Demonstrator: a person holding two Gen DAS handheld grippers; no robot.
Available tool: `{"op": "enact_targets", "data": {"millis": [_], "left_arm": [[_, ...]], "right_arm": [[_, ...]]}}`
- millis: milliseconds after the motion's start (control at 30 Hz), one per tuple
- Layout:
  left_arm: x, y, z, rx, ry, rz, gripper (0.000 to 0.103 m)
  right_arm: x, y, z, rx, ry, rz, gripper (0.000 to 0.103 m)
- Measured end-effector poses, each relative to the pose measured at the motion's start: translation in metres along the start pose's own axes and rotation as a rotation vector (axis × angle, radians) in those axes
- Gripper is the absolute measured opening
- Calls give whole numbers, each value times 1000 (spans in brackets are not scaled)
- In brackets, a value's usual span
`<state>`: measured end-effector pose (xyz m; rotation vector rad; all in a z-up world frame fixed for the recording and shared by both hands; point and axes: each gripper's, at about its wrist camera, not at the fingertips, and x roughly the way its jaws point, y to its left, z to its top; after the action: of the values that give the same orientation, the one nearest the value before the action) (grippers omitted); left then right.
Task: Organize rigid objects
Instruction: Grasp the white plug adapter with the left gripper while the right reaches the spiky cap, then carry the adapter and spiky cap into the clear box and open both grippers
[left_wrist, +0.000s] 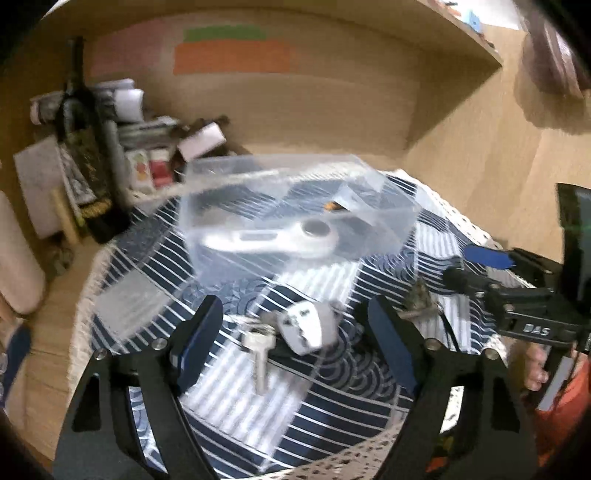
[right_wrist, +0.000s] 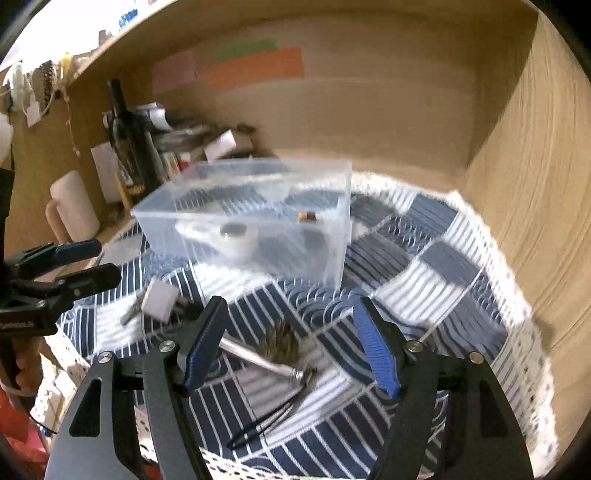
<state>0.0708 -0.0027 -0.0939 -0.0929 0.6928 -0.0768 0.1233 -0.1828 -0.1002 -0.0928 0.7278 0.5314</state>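
A clear plastic box (left_wrist: 295, 177) (right_wrist: 207, 199) stands on a blue-and-white patterned cloth (left_wrist: 332, 413) (right_wrist: 424, 258). Inside it lie a white handled tool (left_wrist: 273, 238) (right_wrist: 236, 240) and a small orange-black item (left_wrist: 332, 205) (right_wrist: 307, 216). My left gripper (left_wrist: 295, 332) is open above a silver key (left_wrist: 258, 354) and a white plug adapter (left_wrist: 308, 326) (right_wrist: 159, 299). My right gripper (right_wrist: 291, 343) is open over a pine cone (right_wrist: 279, 343) (left_wrist: 419, 299) and a metal cylinder with a black cord (right_wrist: 262, 360).
A dark bottle (left_wrist: 86, 147) (right_wrist: 127, 140), small boxes and clutter stand at the back left of a wooden alcove. A beige mug (right_wrist: 72, 206) is at the left. Wooden walls close in behind and at the right (right_wrist: 524, 184).
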Motion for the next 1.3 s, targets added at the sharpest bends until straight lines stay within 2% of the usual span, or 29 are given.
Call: {"op": "enact_targets", "data": {"millis": [200,400,500,533,567,867,1300], "left_arm": [[27,-9,-7,4,64,-24,69],[55,-7,-7,-24,123,-16,62],[63,-8,-8,-22,145,-17,46],[64,-7,-9,-27,152,-20,46],[64,-6,-9,-33,148,-24,46],[41,4,1,-71,72,-15,45],[-7,31,46,-99,-137,37,45]], "right_arm": [[20,-2,-10,28,61,25,67],[33,-5,-9,44,98,59,55],[40,-4,-10,41,129,73,42],[42,-3,-10,39,136,76,33],[44,-3,-10,41,141,81,29],[27,-6,3,38,68,73,28],[3,5,53,-9,-101,47,28]]}}
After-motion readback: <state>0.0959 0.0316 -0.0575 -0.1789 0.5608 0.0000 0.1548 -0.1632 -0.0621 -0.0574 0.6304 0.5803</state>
